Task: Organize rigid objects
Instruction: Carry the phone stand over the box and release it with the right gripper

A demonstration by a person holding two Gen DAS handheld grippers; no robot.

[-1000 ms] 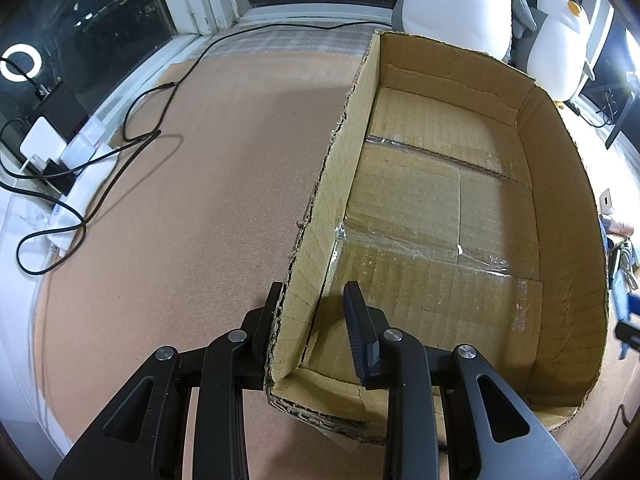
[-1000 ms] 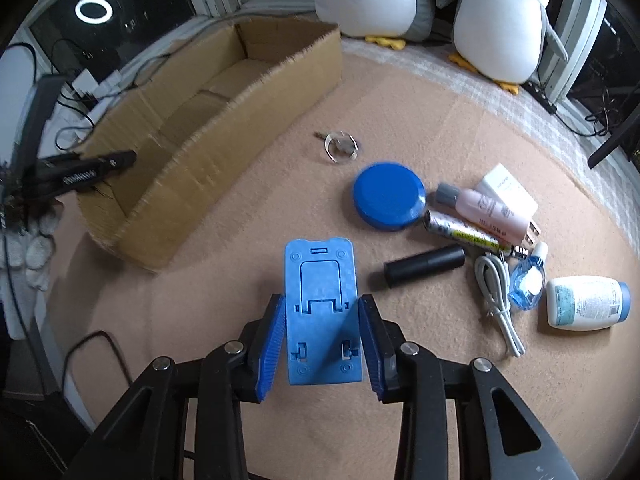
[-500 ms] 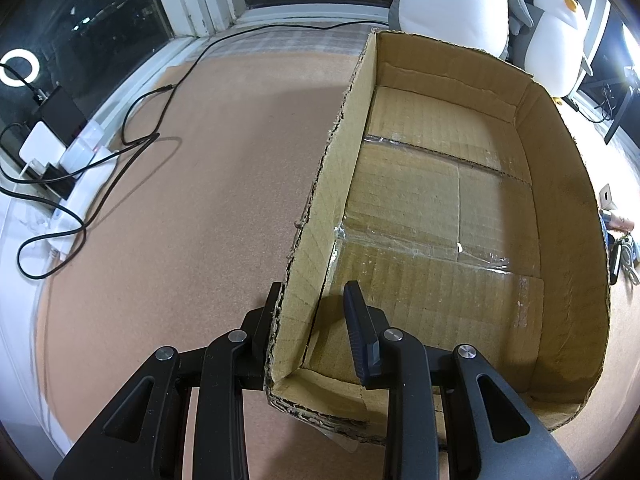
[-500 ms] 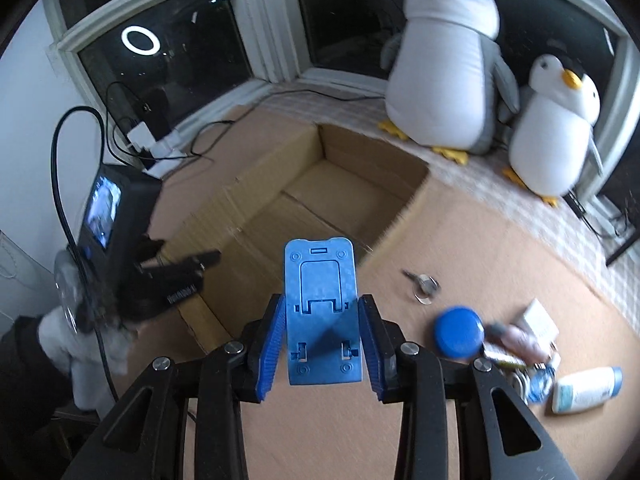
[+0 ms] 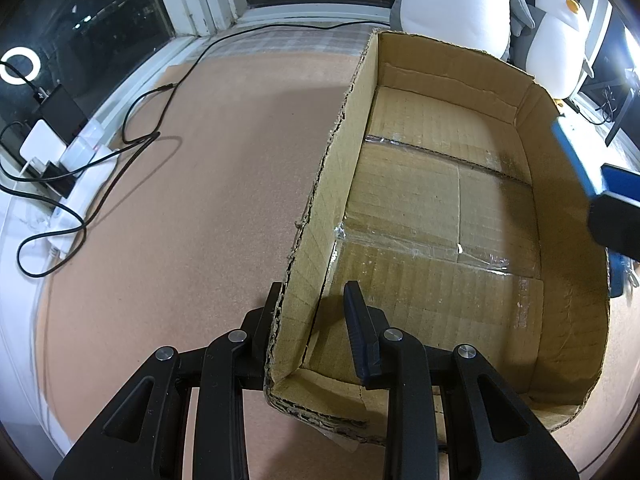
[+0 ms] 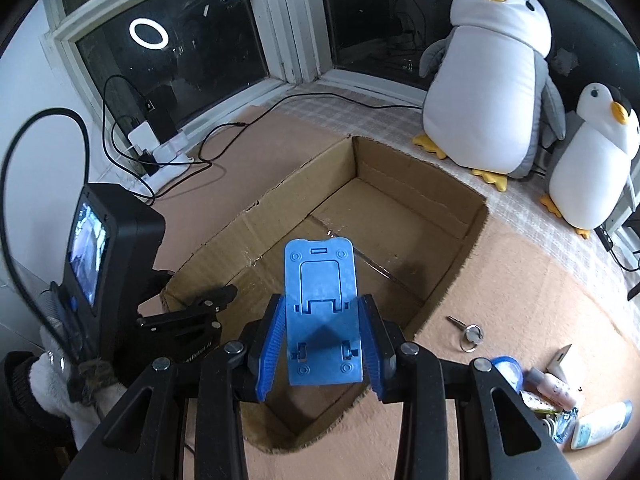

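Right gripper (image 6: 322, 344), black with blue ribbed pads, is clamped on the long side edges of a flat blue plastic phone stand (image 6: 320, 312), which sits upright between the jaws above the near end of the open, empty brown cardboard box (image 6: 420, 216); seen from the left wrist view, the stand's thin edge shows over the box's right wall. Left gripper (image 5: 310, 320), all black, is closed on the box's near-left wall, one finger outside and one inside by the corner, apparently steadying it. I judge the stand to be light and rigid, with smooth faces that could slip, so the ribbed pads on its narrow edges look like the sensible hold; its hinged flap is probably the weak part and best left unpinched. It should tolerate a short drop, though lowering it close to the taped floor before letting go would keep it from bouncing or tipping on edge.
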